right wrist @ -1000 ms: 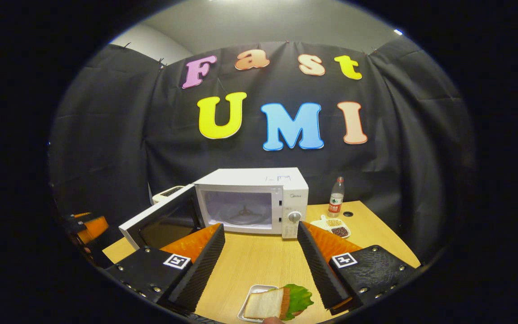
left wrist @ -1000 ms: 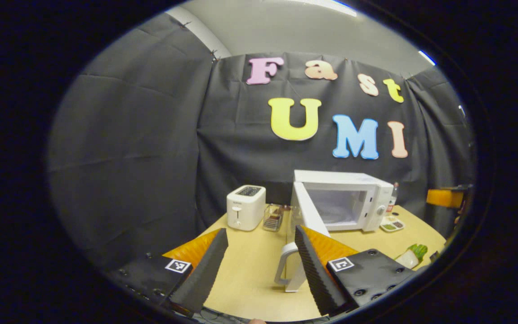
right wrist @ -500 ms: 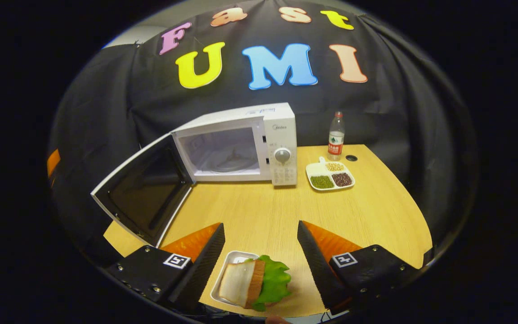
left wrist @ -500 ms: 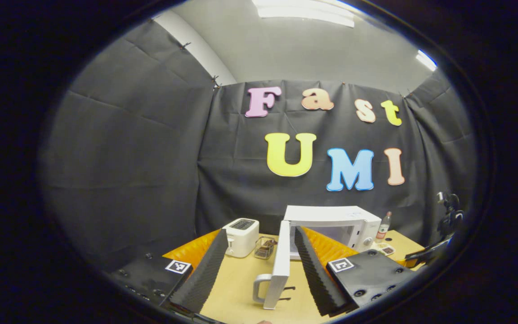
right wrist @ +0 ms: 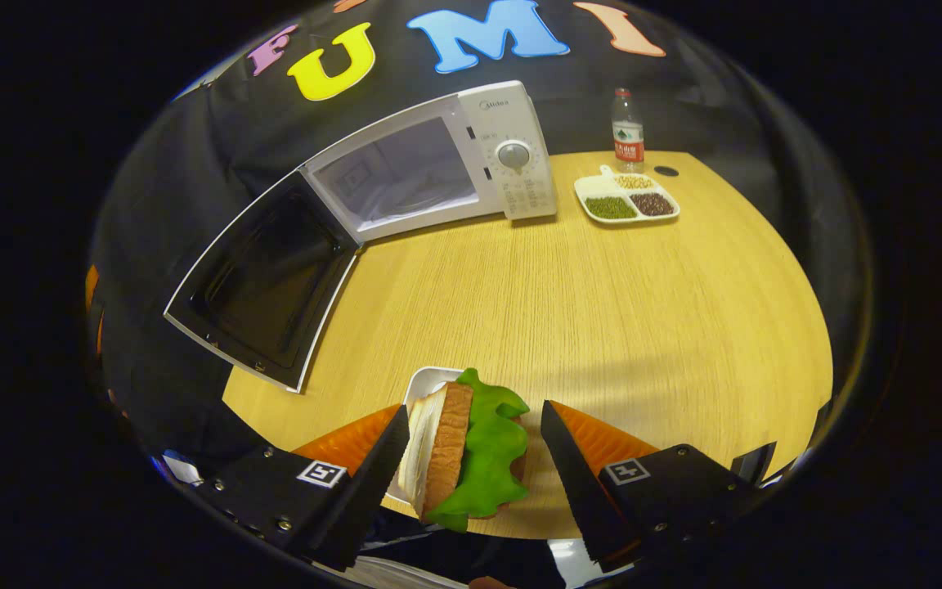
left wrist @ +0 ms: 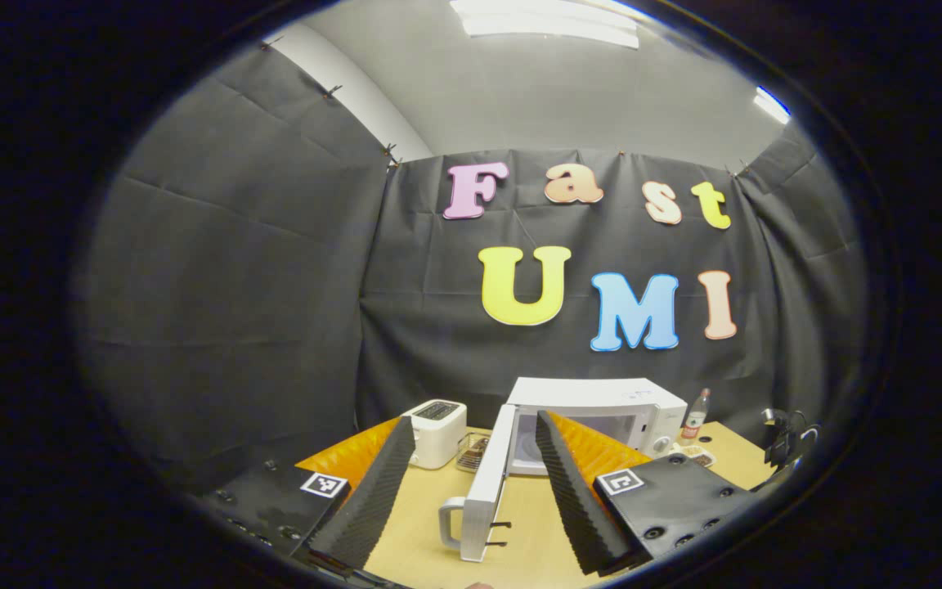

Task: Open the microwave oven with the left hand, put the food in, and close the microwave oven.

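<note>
Right gripper view looks down on the right gripper [right wrist: 471, 458], its fingers spread wide with the sandwich [right wrist: 464, 448] standing between them on a small white tray [right wrist: 424, 381]; neither finger is pressing on the food yet, and a gap shows on the outer side especially. Ahead of the tool and to its left sits the microwave oven [right wrist: 438, 159], its door [right wrist: 262, 278] swung fully out, the cavity open and waiting.

The step in hand, as I judge it, is the pickup. To do it well, centre the fingers so both pads meet the bread faces together (not the loose lettuce, which would slip or tear), come down low enough to catch the body of the sandwich, and close gently, since bread crushes. Lift straight up before travelling forward and left, so the tray stays on the table [right wrist: 618, 319]. Whether the tray should go in too I cannot tell.

From the left gripper view, the left gripper [left wrist: 467, 483] is also spread open and holds nothing; the door's handle [left wrist: 452, 523] lies just ahead between its fingers, apart from both. Keeping it clear of the door's arc leaves the right hand a free path into the cavity.
</note>
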{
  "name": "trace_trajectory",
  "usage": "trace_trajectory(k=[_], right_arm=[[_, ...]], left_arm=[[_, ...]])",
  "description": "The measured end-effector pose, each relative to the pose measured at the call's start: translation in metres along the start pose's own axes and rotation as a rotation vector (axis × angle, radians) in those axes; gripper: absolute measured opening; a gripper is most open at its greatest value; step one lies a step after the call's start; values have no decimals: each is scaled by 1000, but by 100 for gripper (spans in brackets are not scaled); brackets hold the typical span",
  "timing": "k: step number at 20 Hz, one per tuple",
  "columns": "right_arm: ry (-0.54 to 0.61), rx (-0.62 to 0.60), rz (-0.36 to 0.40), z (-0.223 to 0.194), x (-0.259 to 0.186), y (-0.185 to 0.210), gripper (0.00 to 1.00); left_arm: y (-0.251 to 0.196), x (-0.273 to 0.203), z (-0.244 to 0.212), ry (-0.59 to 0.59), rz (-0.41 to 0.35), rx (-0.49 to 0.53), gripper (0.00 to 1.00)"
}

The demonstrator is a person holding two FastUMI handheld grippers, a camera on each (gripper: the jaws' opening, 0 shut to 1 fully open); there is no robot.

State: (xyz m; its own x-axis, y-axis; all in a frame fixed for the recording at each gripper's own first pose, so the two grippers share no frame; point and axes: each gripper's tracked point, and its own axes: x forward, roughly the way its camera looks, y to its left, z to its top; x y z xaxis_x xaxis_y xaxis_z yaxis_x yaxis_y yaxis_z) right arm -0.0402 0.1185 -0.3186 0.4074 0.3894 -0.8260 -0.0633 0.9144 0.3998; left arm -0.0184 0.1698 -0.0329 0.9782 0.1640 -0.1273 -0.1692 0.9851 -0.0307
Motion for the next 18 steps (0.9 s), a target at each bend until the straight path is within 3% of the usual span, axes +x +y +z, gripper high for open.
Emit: trace_trajectory(k=[4, 7, 8, 9, 10, 11, 14, 18], right_arm=[[101, 138, 92, -18, 5, 1, 97], [161, 220, 178, -24, 7, 12, 71], [162, 251, 203, -20, 7, 18, 70], [184, 239, 218, -21, 6, 19, 45], [175, 230, 216, -17, 7, 18, 44], [175, 224, 225, -15, 2, 20, 31], [153, 228, 303, 4, -16, 37, 30], [79, 242, 342, 39, -27, 54, 31]], left_arm=[[-13, -9, 2, 3, 23, 40, 95], [-27, -14, 4, -4, 29, 51, 96], [-29, -16, 4, -5, 39, 57, 96], [-30, -18, 4, -10, 49, 62, 95], [-33, -20, 5, -16, 55, 67, 95], [-35, -22, 5, -17, 59, 68, 95], [-42, -18, 6, -21, 48, 59, 96], [-45, 4, 5, -30, 27, 37, 96]])
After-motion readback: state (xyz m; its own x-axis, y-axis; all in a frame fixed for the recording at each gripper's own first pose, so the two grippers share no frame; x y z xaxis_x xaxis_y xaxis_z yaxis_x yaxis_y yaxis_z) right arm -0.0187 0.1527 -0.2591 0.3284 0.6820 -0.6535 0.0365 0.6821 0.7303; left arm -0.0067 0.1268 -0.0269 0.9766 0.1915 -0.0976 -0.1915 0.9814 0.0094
